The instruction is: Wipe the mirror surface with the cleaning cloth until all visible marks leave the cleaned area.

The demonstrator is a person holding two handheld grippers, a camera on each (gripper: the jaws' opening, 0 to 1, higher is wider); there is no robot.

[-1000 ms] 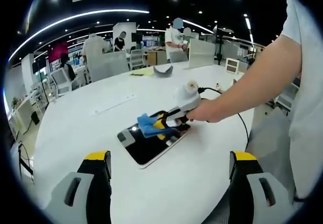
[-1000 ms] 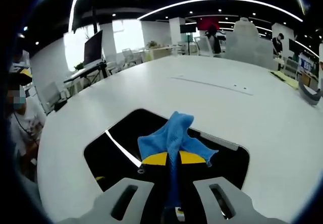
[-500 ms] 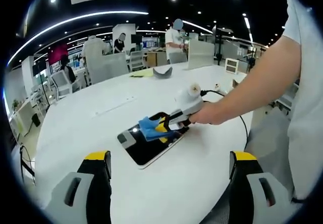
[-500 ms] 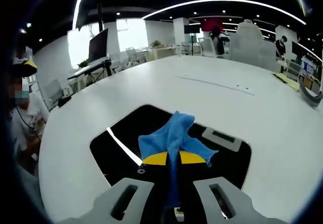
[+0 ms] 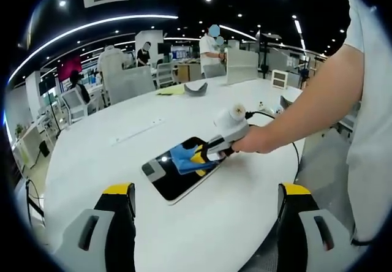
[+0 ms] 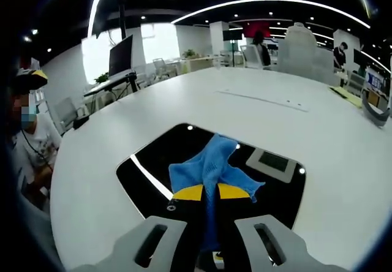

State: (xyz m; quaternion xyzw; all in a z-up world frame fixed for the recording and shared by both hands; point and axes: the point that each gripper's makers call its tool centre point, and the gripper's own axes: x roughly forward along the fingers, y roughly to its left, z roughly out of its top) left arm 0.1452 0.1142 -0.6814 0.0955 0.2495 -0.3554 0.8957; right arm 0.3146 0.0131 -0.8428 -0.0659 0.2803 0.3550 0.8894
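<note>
White round table (image 5: 202, 223) in an open office: the right tongs (image 6: 210, 192) are clamped on a soft, light blue cleaning cloth (image 6: 211, 165), bunched at its middle and pressed on the mirror (image 6: 147, 162). The left tongs (image 5: 202, 192) hang apart at 6 o'clock. The flat mirror looks rigid, slick and likely breakable.

The right gripper (image 6: 210, 193) has drawn the blue cloth (image 6: 211, 168) back across the mirror (image 6: 153, 165), so more dark glass lies ahead of its tips.
</note>
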